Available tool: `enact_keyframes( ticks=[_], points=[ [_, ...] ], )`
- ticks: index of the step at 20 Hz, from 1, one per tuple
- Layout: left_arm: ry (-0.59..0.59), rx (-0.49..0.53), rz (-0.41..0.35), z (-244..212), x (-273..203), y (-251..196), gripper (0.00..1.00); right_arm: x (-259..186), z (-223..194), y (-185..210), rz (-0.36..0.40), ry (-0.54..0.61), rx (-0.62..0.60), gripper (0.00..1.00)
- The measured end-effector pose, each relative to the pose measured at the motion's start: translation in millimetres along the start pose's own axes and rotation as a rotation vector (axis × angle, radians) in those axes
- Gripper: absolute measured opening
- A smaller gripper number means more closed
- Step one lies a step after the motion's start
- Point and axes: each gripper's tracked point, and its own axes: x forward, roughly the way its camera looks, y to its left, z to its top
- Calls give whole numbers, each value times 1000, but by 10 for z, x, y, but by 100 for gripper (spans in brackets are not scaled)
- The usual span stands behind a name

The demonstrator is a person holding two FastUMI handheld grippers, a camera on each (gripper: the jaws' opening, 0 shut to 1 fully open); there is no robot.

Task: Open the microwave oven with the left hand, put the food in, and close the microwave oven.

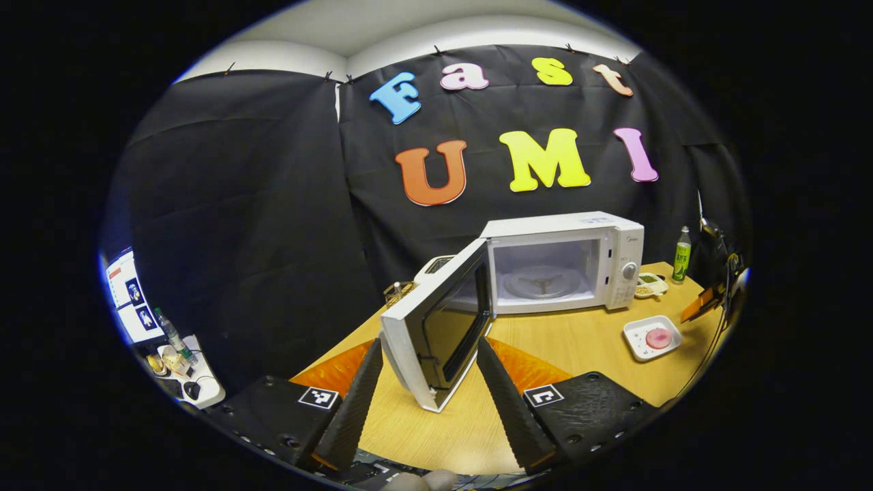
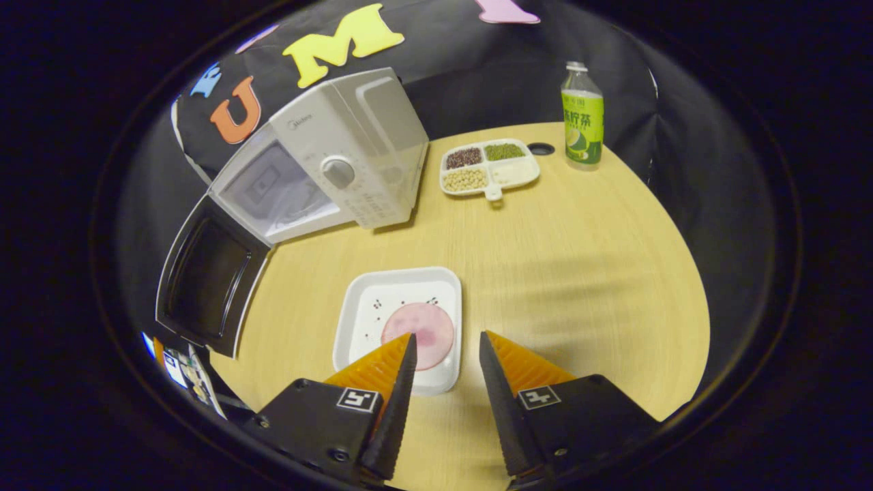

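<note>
Two grippers work at one pale wooden counter (image 2: 580, 259), each placed for its own share of the job. At the left, the white microwave oven's dark-windowed door (image 1: 440, 327) stands swung wide, its free edge between the spread fingers of the left gripper (image 1: 426, 361); whether either finger touches the door I cannot tell, but they are clearly not clamped on it. That position fits a hand that opens the door and waits near it, ready to push it shut later. Behind the door the boxy white microwave oven (image 1: 559, 262) shows its lit cavity with the round glass turntable (image 1: 542, 281) bare, so the food is not yet inside.

Further right, the square white dish (image 2: 399, 320) carrying a flat pink round of food (image 2: 419, 327) sits on the counter in front of the oven, well apart from it. The right gripper (image 2: 447, 361) hangs just above the dish's near rim, fingers parted and holding nothing, lined up, I judge, to pinch that rim. A divided white tray of beans (image 2: 487, 167) and a green-labelled bottle (image 2: 582, 119) stand beyond, clear of the path.
</note>
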Motion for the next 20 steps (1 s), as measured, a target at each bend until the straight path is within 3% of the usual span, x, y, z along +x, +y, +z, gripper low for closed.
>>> enact_keyframes(
  ticks=[1, 2, 3, 4, 9, 10, 11, 12, 13, 15, 17, 20],
  points=[
    [-12, 10, -4, 94, -11, -63, 83, 68, -8, 10, 17, 21, 7, 60],
    [-18, 17, -8, 172, -23, -128, 83, 133, -1, 21, 29, 37, 11, 58],
    [-24, 17, -13, 231, -17, -173, 83, 192, -8, 18, 33, 58, 11, 45],
    [-24, 15, -12, 278, -5, -216, 83, 228, -11, 19, 36, 80, 12, 42],
    [-18, -6, 8, 325, 37, -275, 84, 395, -36, 17, 34, 188, 65, 38],
    [-17, -5, 11, 330, 53, -279, 84, 418, -43, -41, 8, 210, 63, 45],
    [-17, -5, 14, 342, 58, -282, 84, 424, -60, -61, -7, 227, 69, 29],
    [-23, -1, 24, 370, 63, -270, 84, 422, -48, -58, -14, 229, 74, 32],
    [-27, 2, 28, 374, 62, -254, 84, 422, -50, -85, -26, 251, 79, 30],
    [-26, -5, 32, 380, 81, -232, 84, 435, -52, -95, -43, 282, 91, 7],
    [-25, -16, 36, 382, 109, -209, 84, 439, -58, -68, -43, 320, 125, 16],
    [-24, -29, 37, 369, 133, -183, 84, 426, -65, -65, -24, 337, 189, 5]
  ],
)
